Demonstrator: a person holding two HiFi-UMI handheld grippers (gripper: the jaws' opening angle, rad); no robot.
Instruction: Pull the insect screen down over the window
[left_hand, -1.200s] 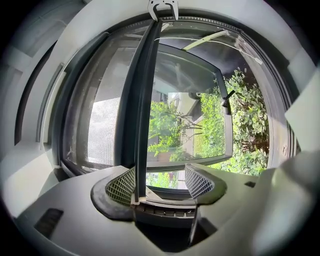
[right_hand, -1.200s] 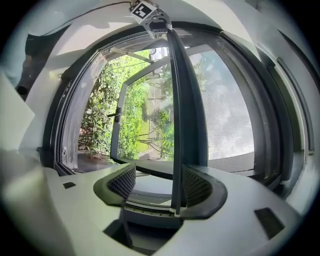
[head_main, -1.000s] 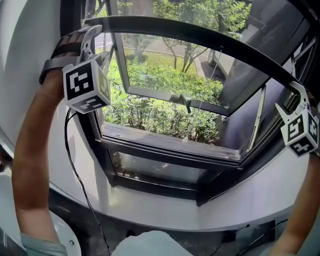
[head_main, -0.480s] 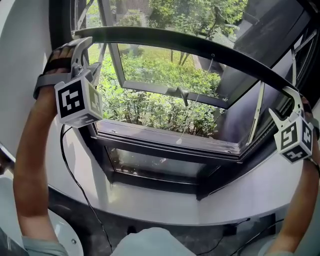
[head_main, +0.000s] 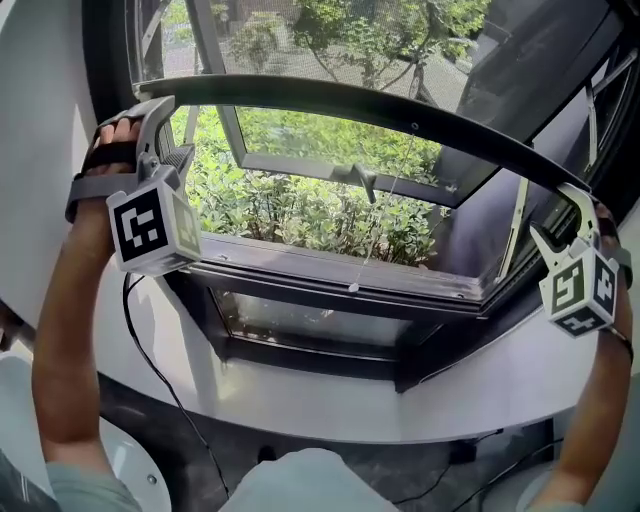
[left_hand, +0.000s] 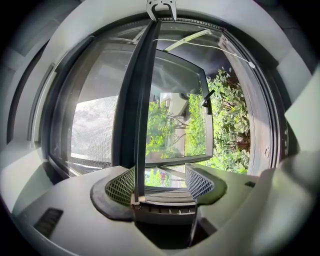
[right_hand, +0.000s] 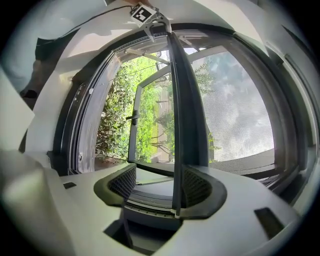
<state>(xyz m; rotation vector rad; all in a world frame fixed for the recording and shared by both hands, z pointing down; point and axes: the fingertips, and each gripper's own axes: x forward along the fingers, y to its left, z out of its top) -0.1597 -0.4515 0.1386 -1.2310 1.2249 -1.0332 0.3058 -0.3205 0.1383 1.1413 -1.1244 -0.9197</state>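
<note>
**Clerk:** Where was the insect screen found?

**Inspector:** Its dark bottom bar (head_main: 400, 105) ran in a curve across the head view, from the left gripper (head_main: 168, 135) to the right gripper (head_main: 558, 215). The mesh (head_main: 300, 40) hung above the bar. Below the bar the opening was uncovered down to the lower window frame (head_main: 330, 278).

**Clerk:** State of the left gripper?

**Inspector:** Its jaws stood wide apart. The bar passed between them and lay against the pad (left_hand: 122, 186) at the left of the left gripper view. The other pad (left_hand: 199, 182) was well clear of the bar, so nothing was clamped.

**Clerk:** And the right gripper?

**Inspector:** It was much the same. The jaws were spread wide with the bar between them. The bar rested against the right-hand pad (right_hand: 197, 187) in the right gripper view, and the opposite pad (right_hand: 122, 182) stood apart from it.

**Clerk:** Anything further noted?

**Inspector:** The hinged sash (head_main: 300, 165) stood tilted open outward, with its handle (head_main: 368, 182) on the lower rail and shrubs (head_main: 300, 215) beyond it. A thin pull cord (head_main: 385, 205) hung from about the middle of the bar. Its bead (head_main: 352, 288) showed in front of the lower window frame; whether they touched could not be told. A white sill (head_main: 330, 400) ran beneath the frame. A black cable (head_main: 150, 345) dropped from the left gripper across the sill. Each gripper carried its marker cube facing the head camera.
</note>
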